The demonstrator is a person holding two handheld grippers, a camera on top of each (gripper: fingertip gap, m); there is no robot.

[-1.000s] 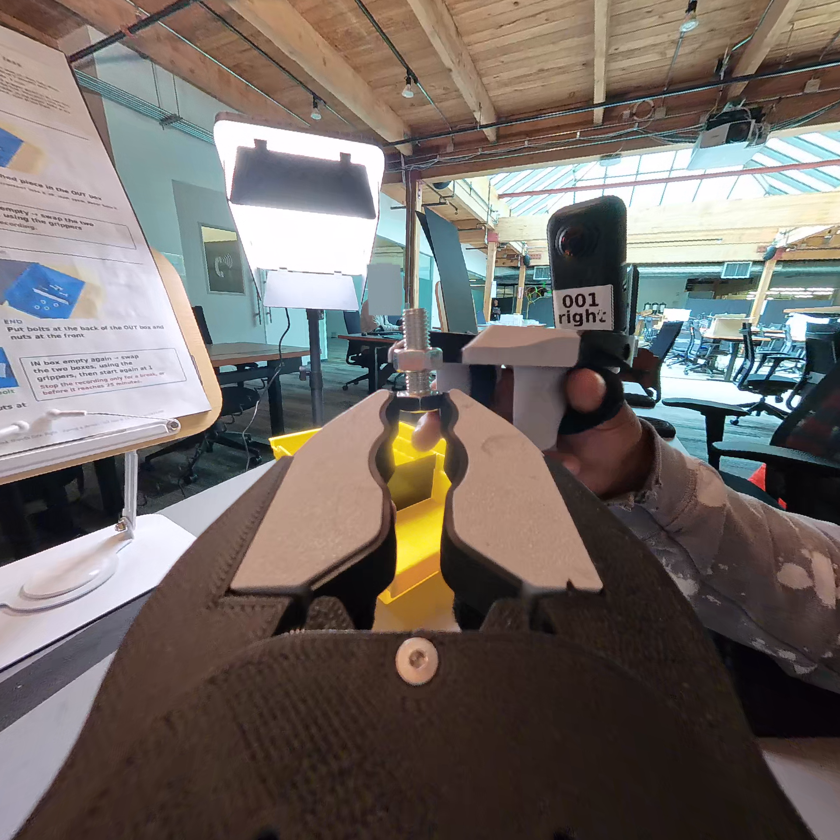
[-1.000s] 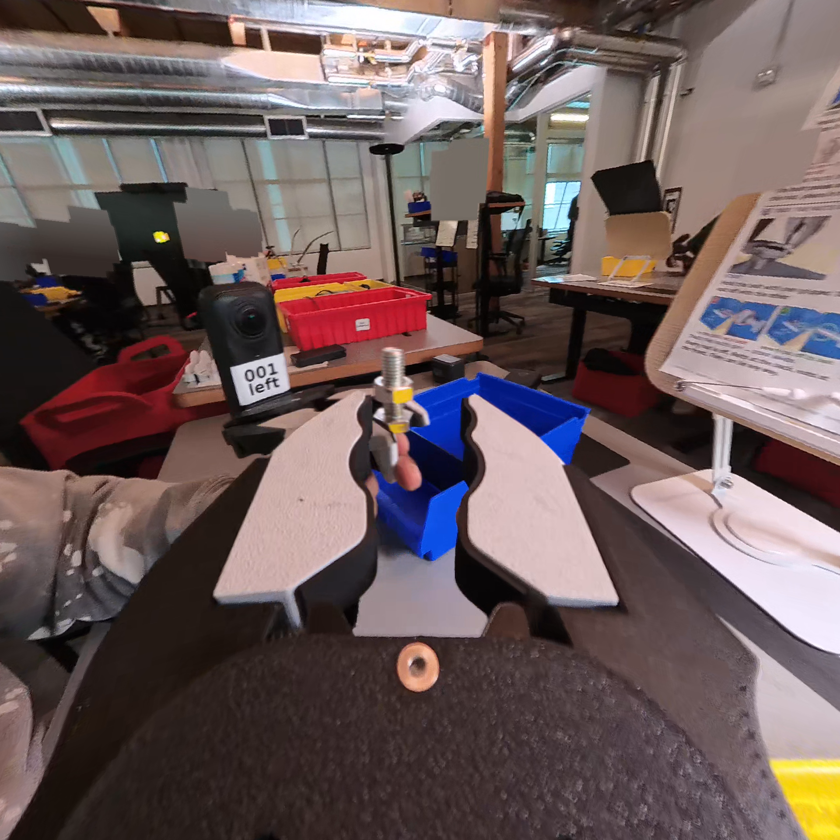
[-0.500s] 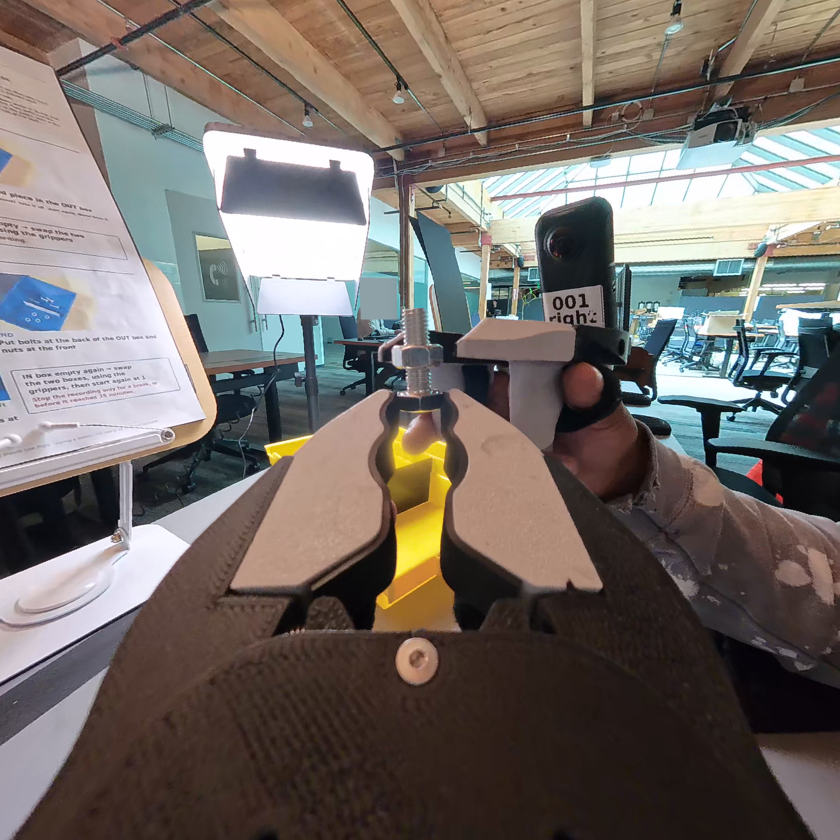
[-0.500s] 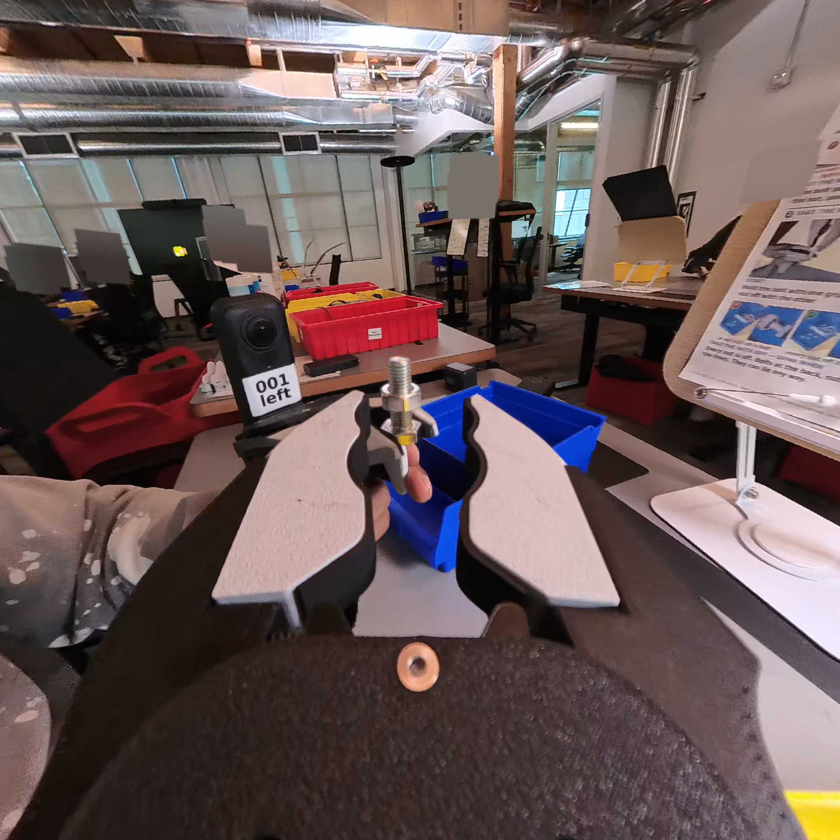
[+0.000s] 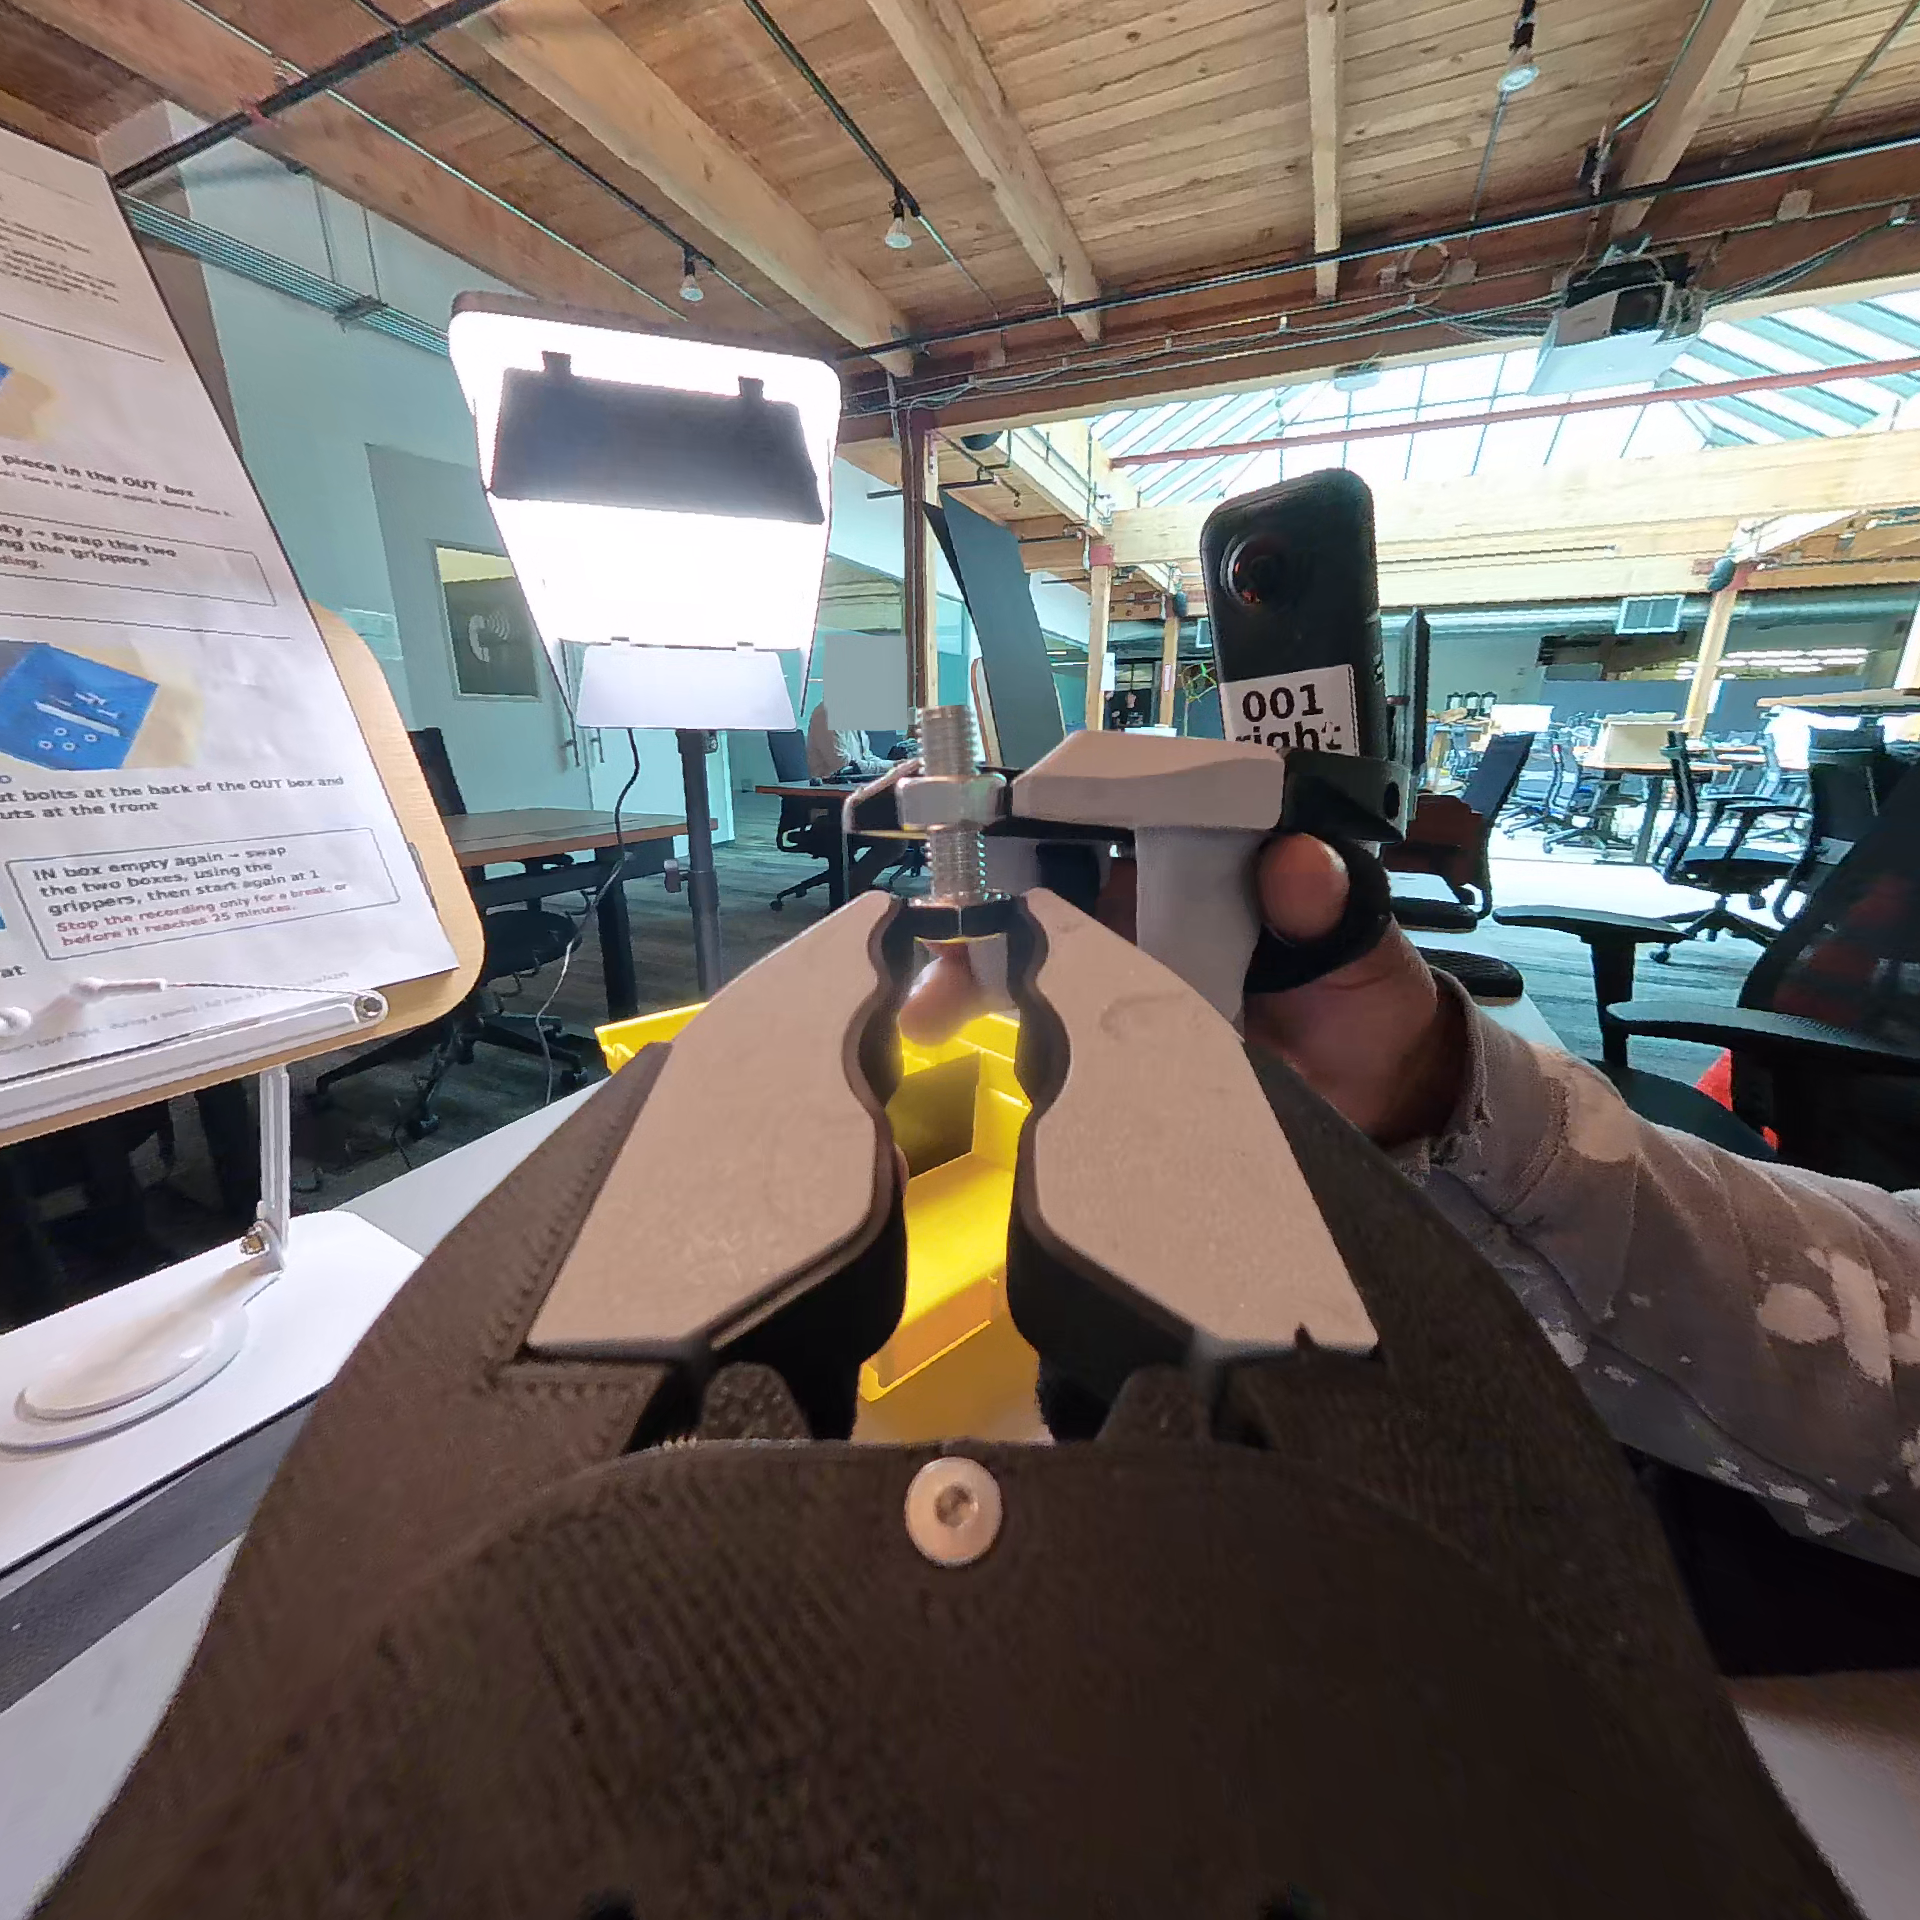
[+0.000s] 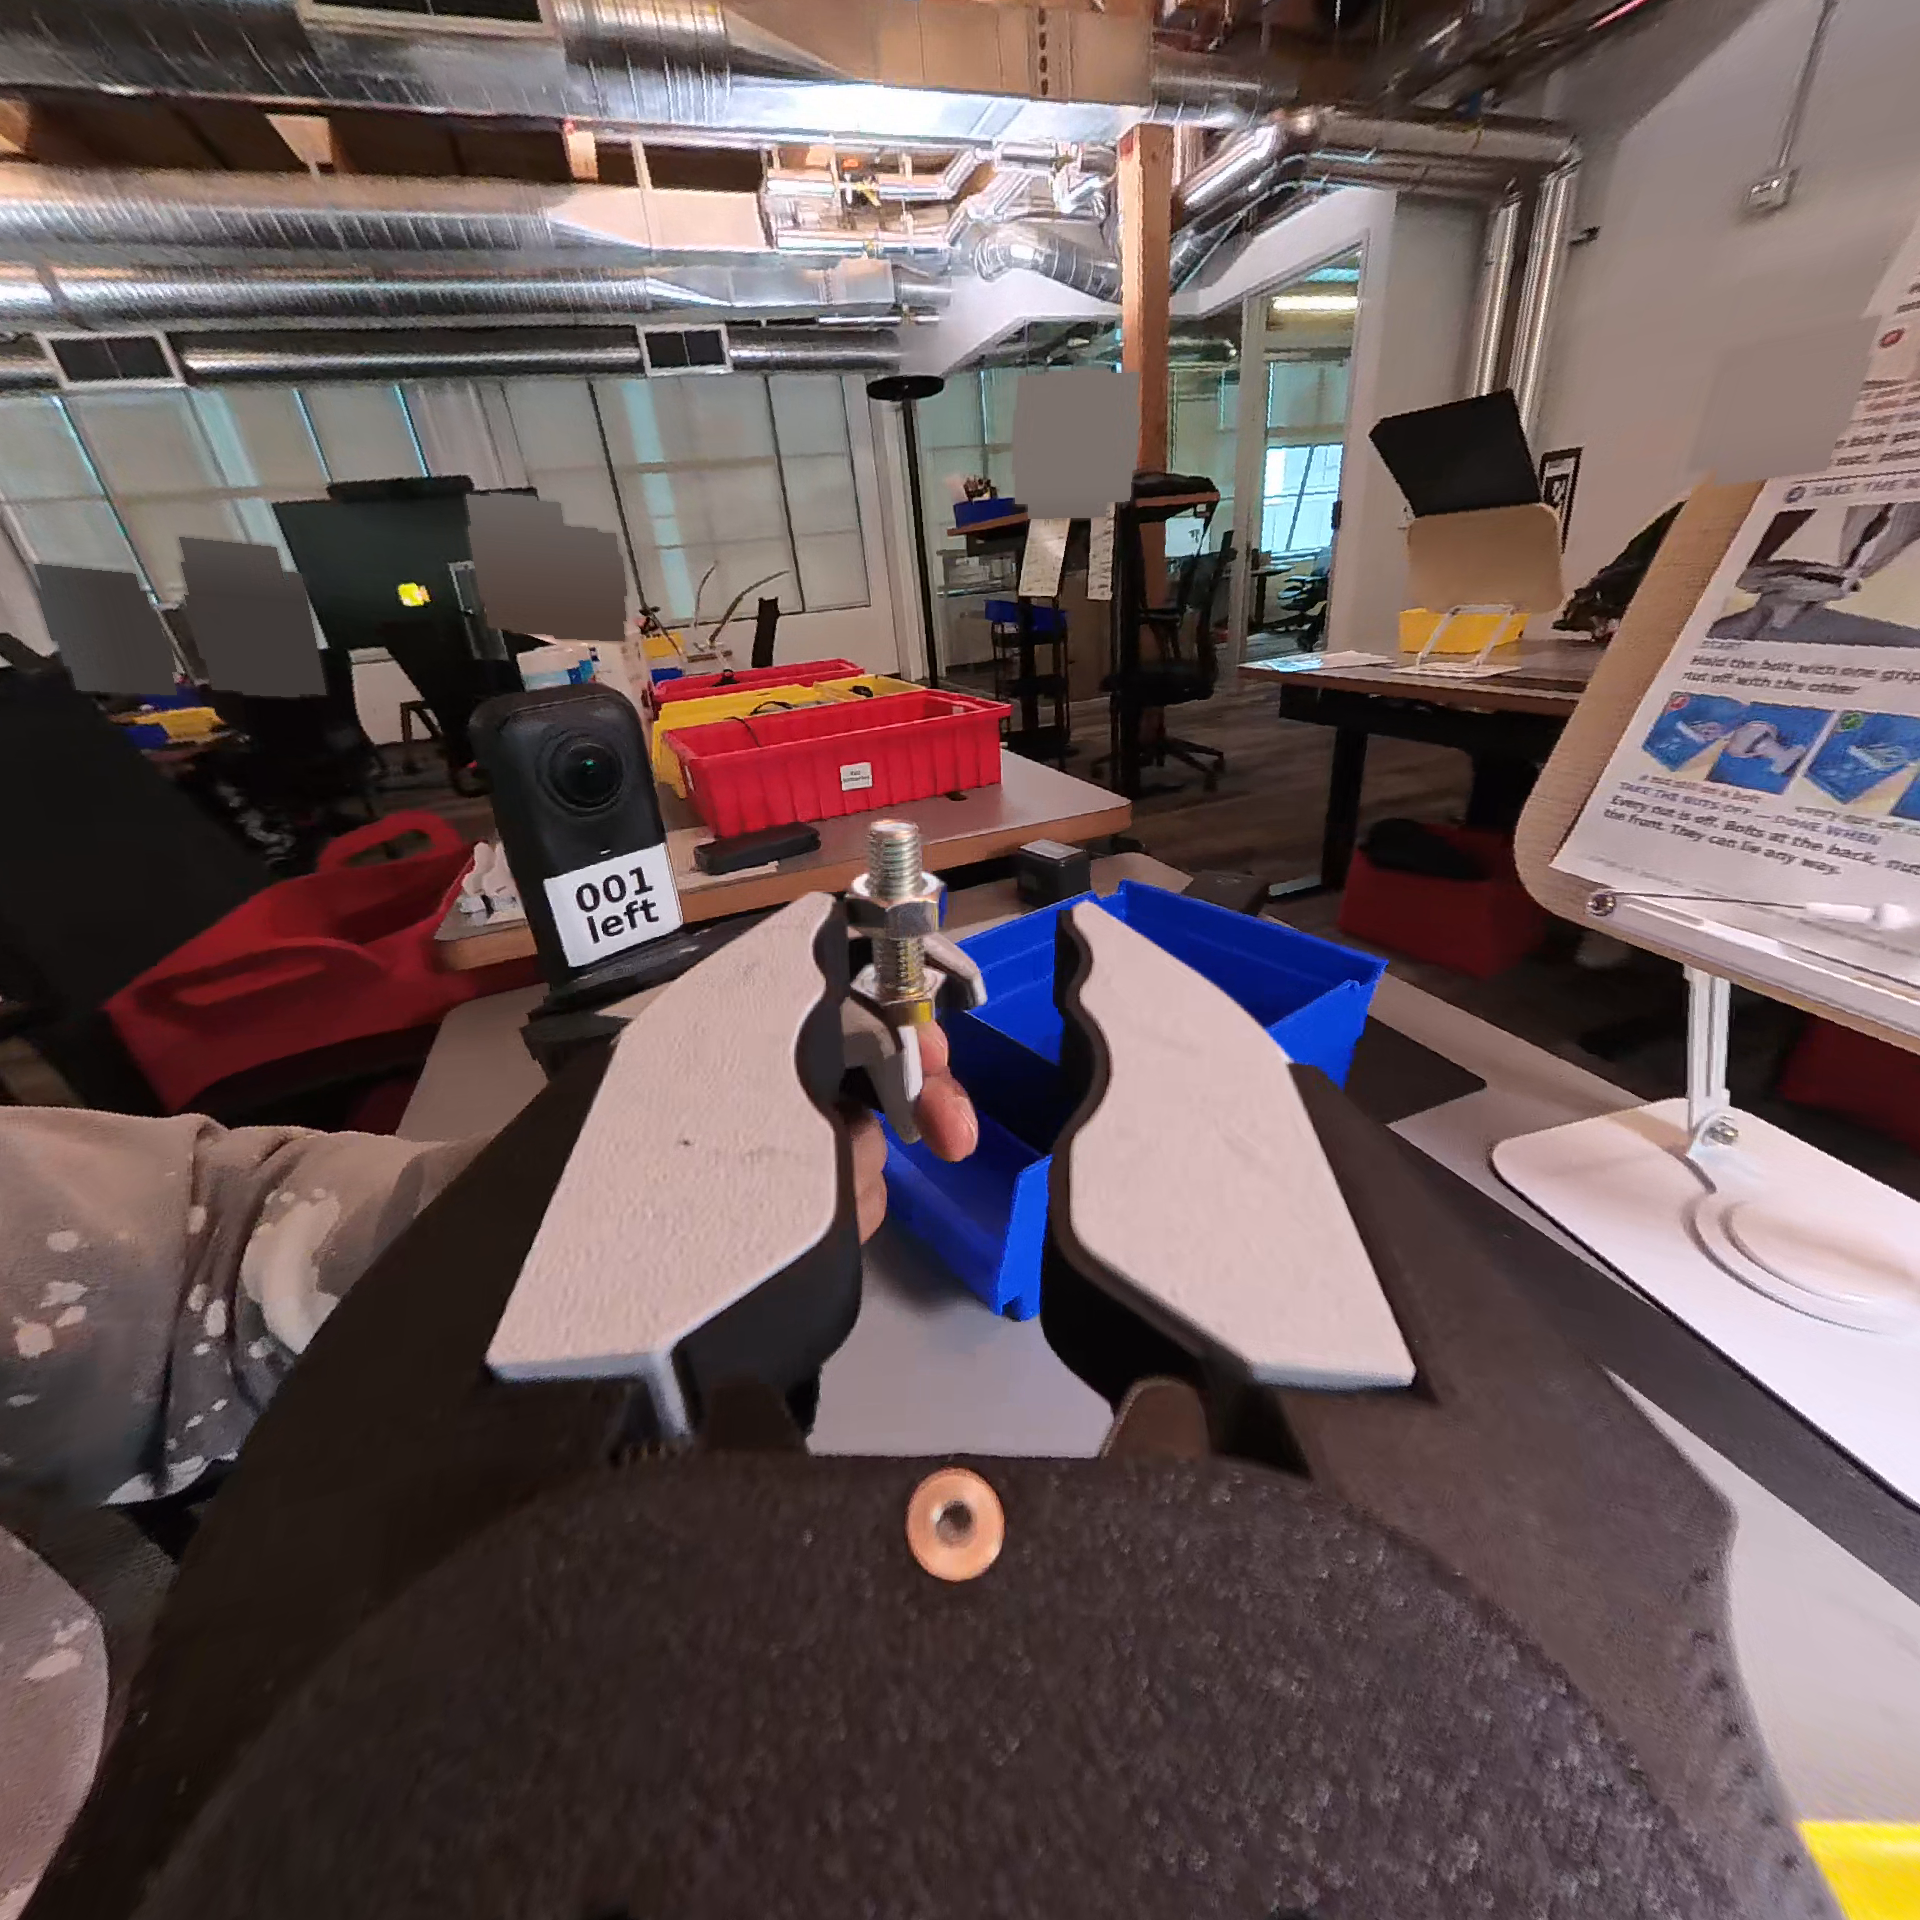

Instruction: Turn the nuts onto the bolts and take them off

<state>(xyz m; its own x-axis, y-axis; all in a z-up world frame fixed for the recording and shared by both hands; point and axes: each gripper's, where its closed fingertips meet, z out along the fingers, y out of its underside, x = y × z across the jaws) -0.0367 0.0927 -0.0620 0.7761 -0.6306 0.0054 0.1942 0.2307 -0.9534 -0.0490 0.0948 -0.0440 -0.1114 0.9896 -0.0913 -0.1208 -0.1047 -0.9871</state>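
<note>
At frame centre, the left gripper (image 5: 954, 920) pinched the upright bolt (image 5: 954, 821) by its head; the right gripper (image 6: 945, 920), spread, flanked the hex nut (image 6: 899, 902). Unscrewing seemed underway; next, re-clamp and twist.

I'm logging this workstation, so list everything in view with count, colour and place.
bolt: one, silver, upright, head clamped in the left tongs
nut: one, silver, on the bolt's thread
yellow bin: one, on the table behind the left tongs
blue bin: one, on the table behind the right tongs
instruction sheet: one, white, on a stand at the table edge
red crate: one, on a far table
studio light: one, white, on a pole
left tongs: grey, shut on the bolt head
right tongs: grey, open, one finger at the nut
</note>
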